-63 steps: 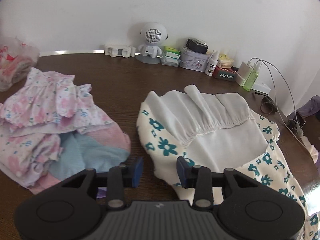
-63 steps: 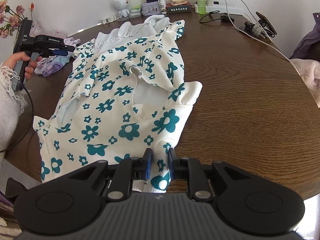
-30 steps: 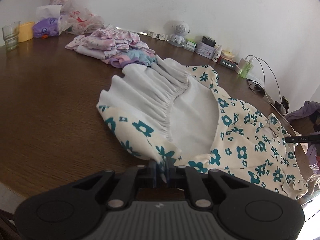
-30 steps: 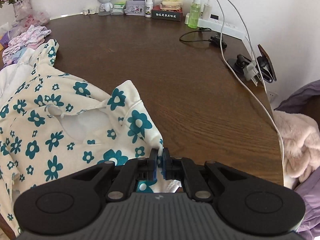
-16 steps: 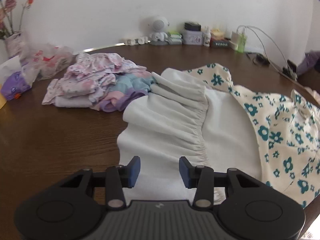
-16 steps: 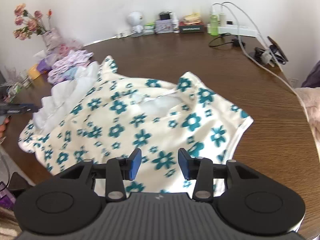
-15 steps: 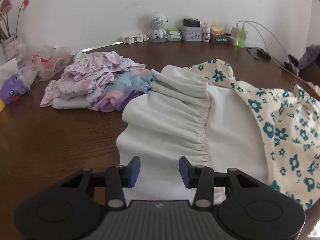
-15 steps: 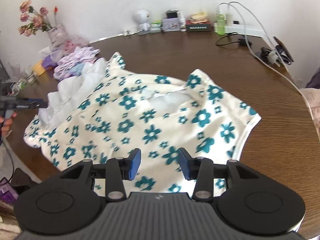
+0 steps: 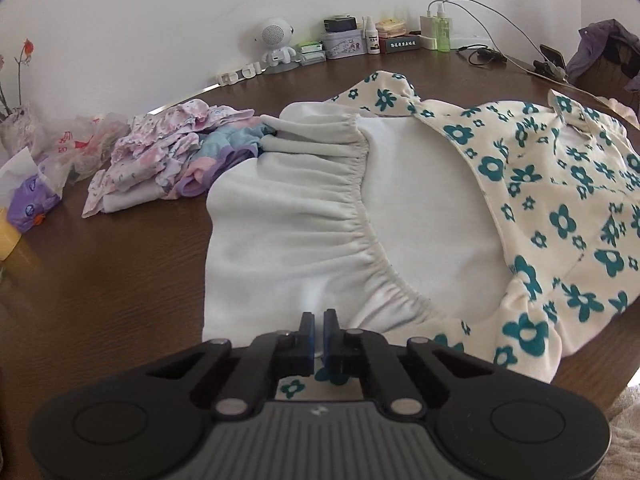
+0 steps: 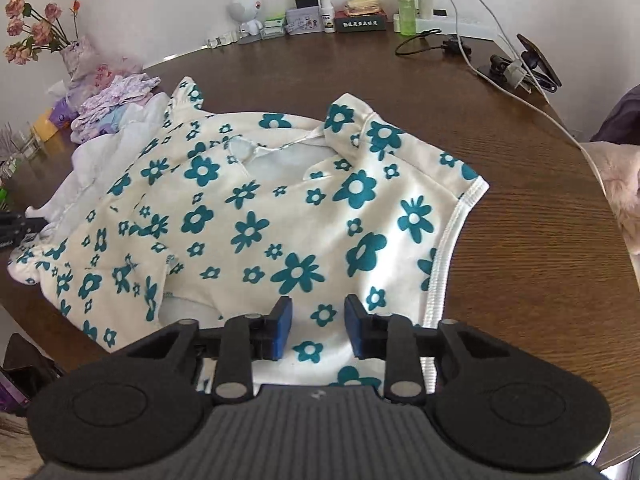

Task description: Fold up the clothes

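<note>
The left claw [image 9: 319,330] is clenched on the white hem of the floral dress [image 9: 560,200]. The right claw [image 10: 318,330] hangs released over the dress, which lies on the table [image 10: 520,240].

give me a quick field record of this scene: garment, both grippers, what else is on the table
garment: floral dress, cream with teal flowers, spread on the table, white lining turned up at the hem end
left hand-held gripper: shut on the white lining at the near hem edge
right hand-held gripper: open, above the dress's near edge, gripping nothing
table: dark brown wood
clothes pile: pink, blue and purple, beside the hem
back of table: white robot figure, tin, bottles, power strip with cables
</note>
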Demonstrator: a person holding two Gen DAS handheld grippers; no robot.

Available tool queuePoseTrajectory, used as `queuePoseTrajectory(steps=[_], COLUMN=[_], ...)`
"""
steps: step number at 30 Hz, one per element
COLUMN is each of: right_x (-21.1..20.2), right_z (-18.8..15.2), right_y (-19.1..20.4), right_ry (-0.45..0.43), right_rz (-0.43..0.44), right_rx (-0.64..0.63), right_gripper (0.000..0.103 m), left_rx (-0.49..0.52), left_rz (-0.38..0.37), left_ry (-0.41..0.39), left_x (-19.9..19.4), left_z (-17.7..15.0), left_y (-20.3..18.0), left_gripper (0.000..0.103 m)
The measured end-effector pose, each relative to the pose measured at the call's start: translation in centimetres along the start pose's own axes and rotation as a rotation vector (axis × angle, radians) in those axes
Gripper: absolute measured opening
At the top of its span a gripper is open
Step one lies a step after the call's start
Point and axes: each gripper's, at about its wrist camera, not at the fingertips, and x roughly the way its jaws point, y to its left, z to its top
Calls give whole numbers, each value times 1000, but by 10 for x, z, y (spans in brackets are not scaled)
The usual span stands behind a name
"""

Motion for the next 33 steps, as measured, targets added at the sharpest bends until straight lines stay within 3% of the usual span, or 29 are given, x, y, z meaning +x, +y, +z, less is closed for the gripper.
queuePoseTrajectory(steps=[6,10,12,15,23,27,33], right_x=[8,0,-4,-9,47,82,109], right_z=[24,36,42,52,120,144,153], right_y=[-17,-11,-9,-4,16,11,4], right_ry=[-10,-37,-51,-71,4,65,114], right_rz=[-15,23,43,72,135,161,160], right_rx=[-25,-22,-21,-18,102,195,274], right_gripper=[17,23,36,40,42,42,41], left_rx=[-38,-79,-97,-108,-82,148,525], left_rz=[-3,-2,11,20,-147,-196,-118], left_ry=[25,7,-42,-95,-91,-51,-56], left_x=[-26,-37,-43,-40,30,74,118], left_z=[-19,-7,11,50,153,180,184], left_y=[-27,-13,2,20,33,11,-20], left_gripper=[1,9,12,43,49,49,48])
